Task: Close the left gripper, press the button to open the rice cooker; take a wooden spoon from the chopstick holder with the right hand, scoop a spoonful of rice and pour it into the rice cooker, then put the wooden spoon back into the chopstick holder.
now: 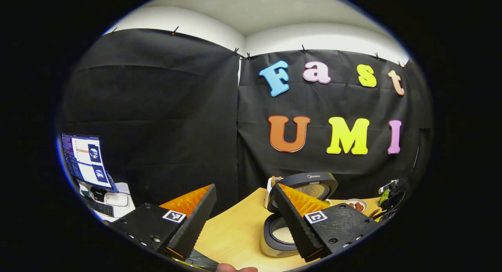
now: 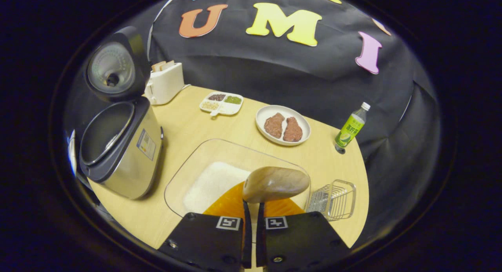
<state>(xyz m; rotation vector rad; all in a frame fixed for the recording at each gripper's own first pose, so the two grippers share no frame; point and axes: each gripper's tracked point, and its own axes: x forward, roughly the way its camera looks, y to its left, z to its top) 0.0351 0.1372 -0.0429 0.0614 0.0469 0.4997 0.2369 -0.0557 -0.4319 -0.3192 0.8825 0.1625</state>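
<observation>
With the rice cooker (image 2: 117,142) open at the table's (image 2: 188,127) left edge, the right gripper (image 2: 253,209), clamped on the wooden spoon (image 2: 274,184), hangs over the rice container (image 2: 211,182); scooping appears next. Spoon bowl must dip into the rice. The left gripper (image 1: 243,217) is spread wide, empty.

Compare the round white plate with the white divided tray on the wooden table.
The round white plate is circular; the white divided tray is roughly rectangular and split into compartments. The plate holds two brown meat-like pieces; the tray holds separate small portions of dark, green and pale grains. The plate lies nearer the green bottle; the tray lies nearer the white toaster. Both are white and lie flat on the table.
</observation>
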